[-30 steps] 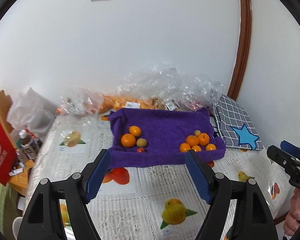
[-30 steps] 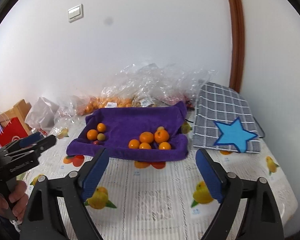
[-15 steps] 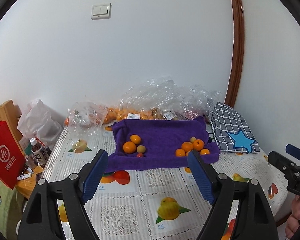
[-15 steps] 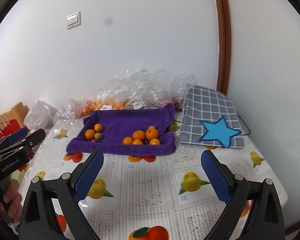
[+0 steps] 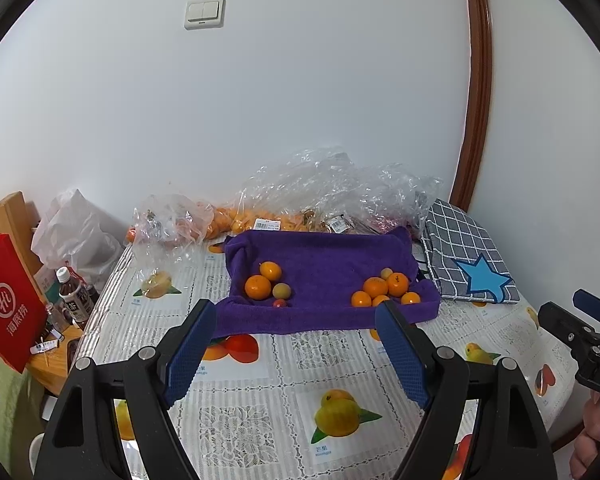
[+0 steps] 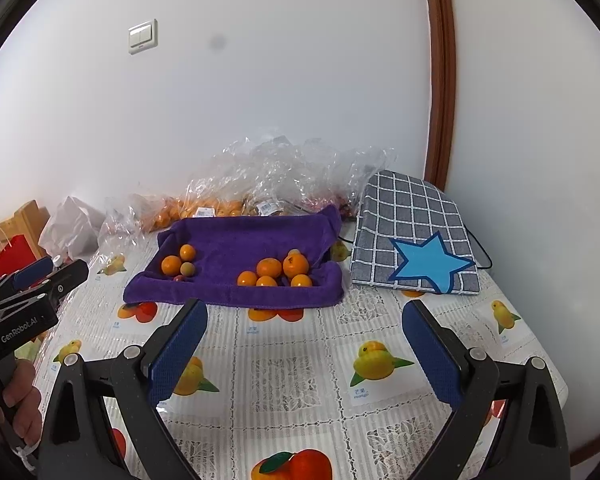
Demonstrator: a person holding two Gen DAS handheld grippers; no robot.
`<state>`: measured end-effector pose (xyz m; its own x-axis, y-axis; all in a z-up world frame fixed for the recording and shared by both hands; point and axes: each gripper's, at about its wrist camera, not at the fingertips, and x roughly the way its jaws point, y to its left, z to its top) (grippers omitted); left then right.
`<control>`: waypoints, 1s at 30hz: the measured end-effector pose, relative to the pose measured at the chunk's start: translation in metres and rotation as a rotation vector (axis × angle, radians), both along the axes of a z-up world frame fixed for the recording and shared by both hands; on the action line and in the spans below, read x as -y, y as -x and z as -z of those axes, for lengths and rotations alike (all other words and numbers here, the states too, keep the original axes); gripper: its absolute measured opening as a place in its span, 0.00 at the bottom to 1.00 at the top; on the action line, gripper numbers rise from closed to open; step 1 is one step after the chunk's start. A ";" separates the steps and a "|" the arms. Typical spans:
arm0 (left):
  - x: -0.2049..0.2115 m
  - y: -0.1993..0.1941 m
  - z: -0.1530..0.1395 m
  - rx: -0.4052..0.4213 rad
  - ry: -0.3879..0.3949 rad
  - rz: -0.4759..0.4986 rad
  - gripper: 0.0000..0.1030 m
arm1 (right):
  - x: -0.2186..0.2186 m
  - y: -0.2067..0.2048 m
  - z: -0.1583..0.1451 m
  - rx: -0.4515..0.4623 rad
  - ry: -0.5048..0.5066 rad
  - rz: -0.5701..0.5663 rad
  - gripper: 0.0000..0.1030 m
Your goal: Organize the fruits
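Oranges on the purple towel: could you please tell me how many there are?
7: two at the towel's left end, five clustered right; others may be hidden.

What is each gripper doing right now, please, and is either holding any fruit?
Left gripper: jaws open, holding nothing, short of the purple towel.
Right gripper: jaws open, holding nothing, over the fruit-print tablecloth.

- Right gripper (image 6: 302,354) — jaws wide apart, nothing between them.
- Purple towel (image 6: 236,268) with oranges (image 6: 269,268) lies beyond the jaws.
- Checked cushion (image 6: 410,232) — beyond the right jaw.
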<state>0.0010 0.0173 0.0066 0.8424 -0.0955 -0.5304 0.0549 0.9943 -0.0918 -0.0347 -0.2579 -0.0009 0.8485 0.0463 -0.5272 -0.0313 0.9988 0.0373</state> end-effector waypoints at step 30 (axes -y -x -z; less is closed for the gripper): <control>-0.003 -0.001 0.001 0.002 0.009 -0.001 0.78 | -0.004 -0.003 0.003 -0.005 0.000 -0.005 0.94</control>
